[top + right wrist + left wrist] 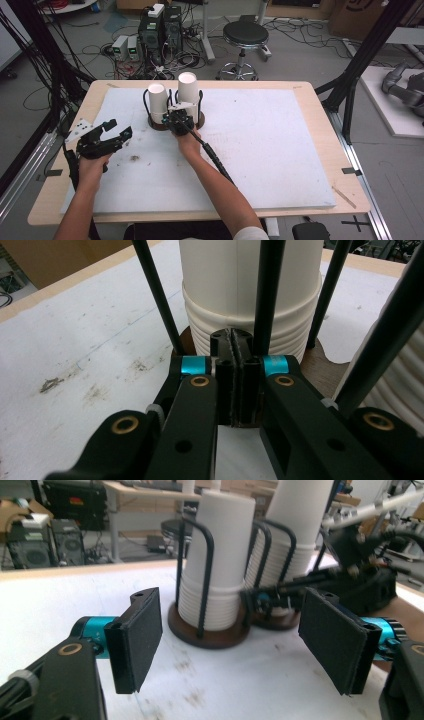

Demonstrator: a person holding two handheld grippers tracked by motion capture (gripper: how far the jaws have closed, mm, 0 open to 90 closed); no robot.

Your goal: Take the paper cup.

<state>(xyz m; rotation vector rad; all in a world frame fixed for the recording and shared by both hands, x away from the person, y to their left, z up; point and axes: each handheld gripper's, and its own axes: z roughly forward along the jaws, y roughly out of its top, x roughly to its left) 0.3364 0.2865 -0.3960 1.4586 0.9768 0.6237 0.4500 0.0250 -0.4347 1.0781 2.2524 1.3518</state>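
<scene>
Cup stacks dead centre — my right gripper [172,118] is up against them.

Its jaws are pressed together at the holder's [156,125] base, gripping nothing I can see; left gripper [114,131] sits lower left, gaping, empty — cups [156,102] beyond it.

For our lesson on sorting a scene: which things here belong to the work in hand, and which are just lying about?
In the job:
- left cup stack in its wire holder
- right cup stack
- right gripper, jaws shut at the holders
- left gripper, jaws open

Lying about:
- stool
- computer towers
- floor cables
</scene>
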